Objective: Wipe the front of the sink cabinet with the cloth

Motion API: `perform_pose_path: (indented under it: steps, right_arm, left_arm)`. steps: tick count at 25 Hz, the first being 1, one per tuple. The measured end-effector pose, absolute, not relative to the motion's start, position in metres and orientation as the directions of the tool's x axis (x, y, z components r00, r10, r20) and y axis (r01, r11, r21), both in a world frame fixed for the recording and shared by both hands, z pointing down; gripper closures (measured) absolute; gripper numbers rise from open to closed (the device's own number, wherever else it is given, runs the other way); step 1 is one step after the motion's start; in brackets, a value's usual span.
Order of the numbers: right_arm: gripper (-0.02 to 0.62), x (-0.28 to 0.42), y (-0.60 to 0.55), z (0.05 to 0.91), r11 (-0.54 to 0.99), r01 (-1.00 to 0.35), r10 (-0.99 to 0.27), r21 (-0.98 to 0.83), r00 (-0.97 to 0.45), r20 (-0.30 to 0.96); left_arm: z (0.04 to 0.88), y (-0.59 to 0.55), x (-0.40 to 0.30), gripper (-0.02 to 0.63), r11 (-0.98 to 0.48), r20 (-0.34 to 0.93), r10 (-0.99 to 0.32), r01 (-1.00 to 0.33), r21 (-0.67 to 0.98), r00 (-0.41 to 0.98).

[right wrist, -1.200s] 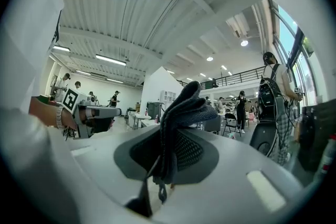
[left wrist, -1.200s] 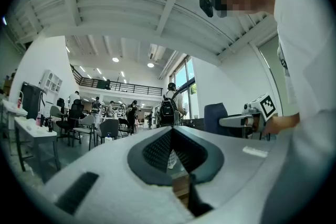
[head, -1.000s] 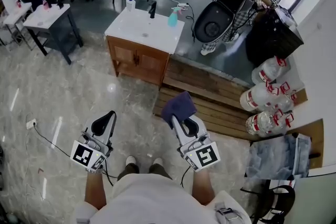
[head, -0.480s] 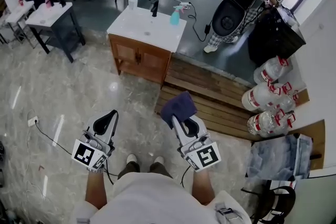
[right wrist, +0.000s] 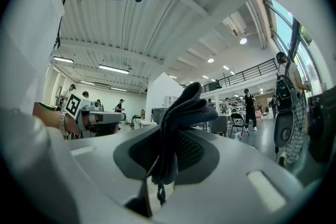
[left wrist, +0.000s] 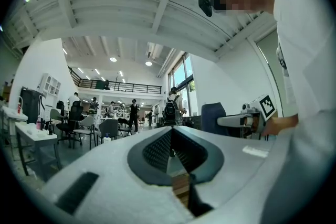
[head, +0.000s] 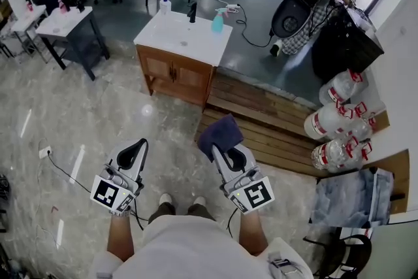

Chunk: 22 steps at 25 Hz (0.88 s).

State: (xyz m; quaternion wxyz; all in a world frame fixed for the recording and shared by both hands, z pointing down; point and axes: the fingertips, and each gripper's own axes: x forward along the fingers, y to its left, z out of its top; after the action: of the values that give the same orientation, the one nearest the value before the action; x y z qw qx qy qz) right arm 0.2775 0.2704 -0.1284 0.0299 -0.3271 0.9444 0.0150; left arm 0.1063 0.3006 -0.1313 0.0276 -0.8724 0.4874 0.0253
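Note:
The sink cabinet (head: 173, 77) stands a few steps ahead, with brown wooden doors under a white countertop (head: 185, 36). Both grippers are held low in front of me, well short of it. My right gripper (head: 222, 146) is shut on a dark blue cloth (head: 221, 131), which bunches up over the jaw tips. In the right gripper view the cloth (right wrist: 177, 113) is pinched between the jaws of that gripper (right wrist: 167, 136) and hangs down through them. My left gripper (head: 138, 144) is shut with nothing in it; in its own view that gripper (left wrist: 170, 132) shows its tips together.
On the countertop stand a black faucet (head: 192, 10), a teal spray bottle (head: 216, 22) and a white pump bottle (head: 164, 4). A wooden step platform (head: 268, 115) lies right of the cabinet, with large water jugs (head: 338, 119) beyond. A small table (head: 60, 21) stands left; a cable (head: 55, 170) runs over the floor.
The grippers keep their places and the cloth stays clamped. The view has drifted, so the cabinet sits slightly lower in frame. The person with the backpack at the back has moved off to the right.

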Motion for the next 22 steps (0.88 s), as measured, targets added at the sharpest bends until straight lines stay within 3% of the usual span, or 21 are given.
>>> perform_pose_path:
  steps: [22]
  right_arm:
    - [0.537, 0.334, 0.251, -0.095, 0.819, -0.574, -0.574, -0.016, -0.818, -0.05]
  left_arm:
    - [-0.107, 0.283, 0.162, 0.609, -0.502, -0.042, -0.864, -0.865, -0.021, 0.502]
